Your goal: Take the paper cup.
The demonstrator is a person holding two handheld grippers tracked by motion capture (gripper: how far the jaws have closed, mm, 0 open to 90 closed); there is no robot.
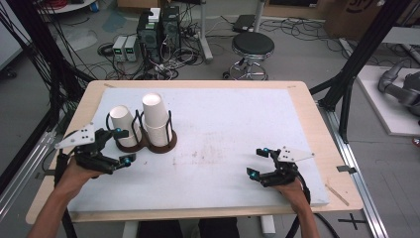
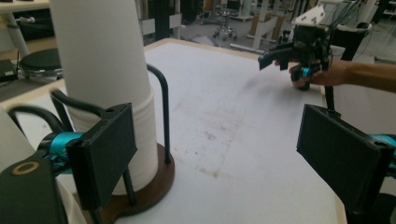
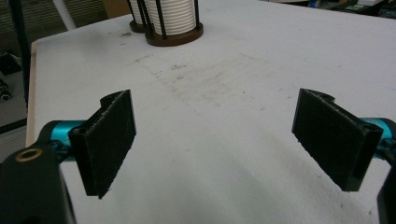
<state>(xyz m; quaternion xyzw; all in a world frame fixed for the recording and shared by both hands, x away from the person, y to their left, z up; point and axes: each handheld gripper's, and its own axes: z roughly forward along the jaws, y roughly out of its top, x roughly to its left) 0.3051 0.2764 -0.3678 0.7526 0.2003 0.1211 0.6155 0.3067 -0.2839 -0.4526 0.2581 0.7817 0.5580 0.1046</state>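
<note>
Left gripper (image 1: 122, 145) sitting wide-jawed at 9 o'clock, just beside stacked white paper cups (image 1: 156, 119) in dark wire holder (image 1: 165, 140); right gripper (image 1: 257, 162) gaping empty at 4 o'clock.

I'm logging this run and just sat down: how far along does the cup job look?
Nothing looks done: both stacks of paper cups sit in their wire holder. In hand: the left gripper, jaws open, is beside the holder, gripping nothing. The right gripper is open over bare table. Any cup handling remains.
</note>
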